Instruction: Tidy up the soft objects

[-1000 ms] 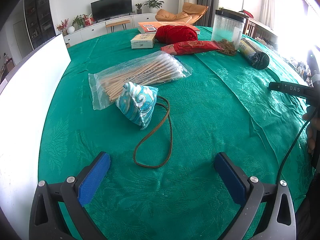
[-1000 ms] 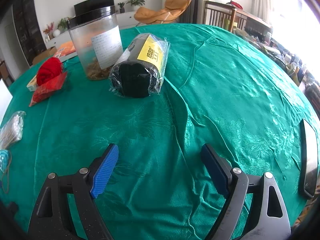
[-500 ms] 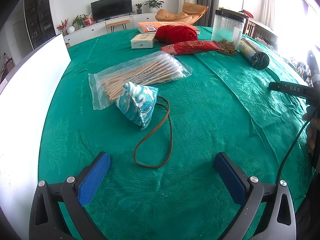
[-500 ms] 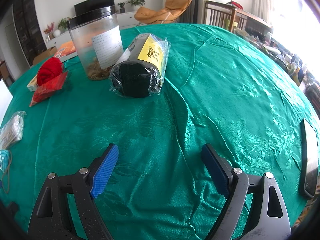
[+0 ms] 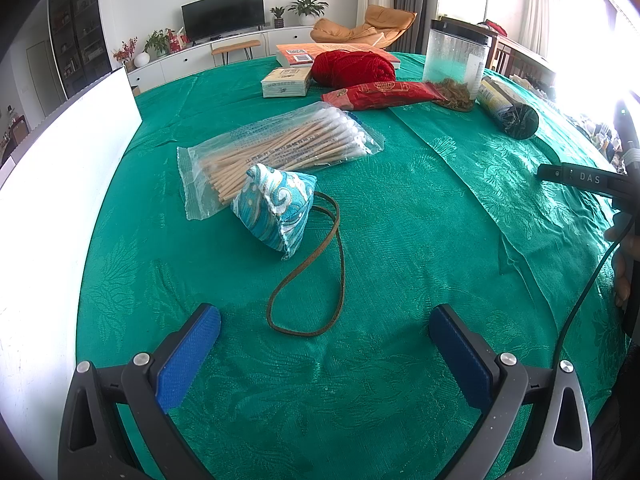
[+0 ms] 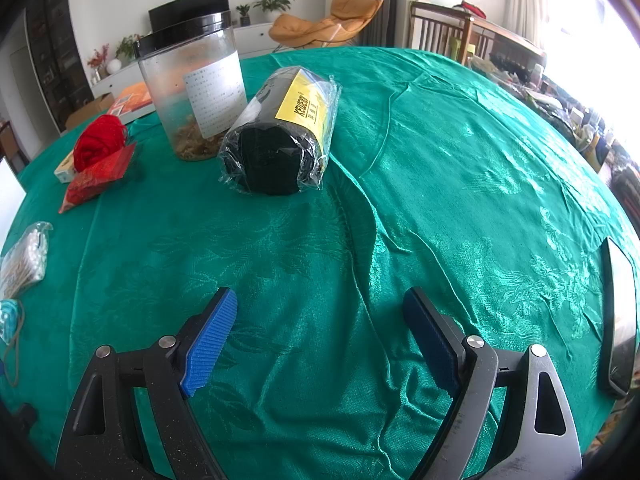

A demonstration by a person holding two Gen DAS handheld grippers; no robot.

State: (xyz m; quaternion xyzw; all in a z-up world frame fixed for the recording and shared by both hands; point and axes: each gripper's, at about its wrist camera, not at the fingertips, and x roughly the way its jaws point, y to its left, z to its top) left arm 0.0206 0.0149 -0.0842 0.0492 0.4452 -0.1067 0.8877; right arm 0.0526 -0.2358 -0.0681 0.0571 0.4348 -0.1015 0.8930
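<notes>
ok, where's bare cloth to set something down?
Free: the wide stretch between the plastic-wrapped black roll and the phone; also between the blue patterned pouch and the left gripper, minus its cord loop. Crowded: around the red yarn ball.

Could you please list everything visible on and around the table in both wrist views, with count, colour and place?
Tablecloth: one, green, covering table.
Pouch: one, teal patterned, brown cord, centre-left.
Cotton swab bag: one, clear, behind pouch.
Yarn ball: one, red, far side.
Red packet: one, before yarn.
Small box: one, pale, left of yarn.
Book: one, orange, far edge.
Jar: one, clear, black lid.
Wrapped roll: one, black, yellow label, beside jar.
Phone: one, dark, right edge.
Left gripper: open.
Right gripper: open.
</notes>
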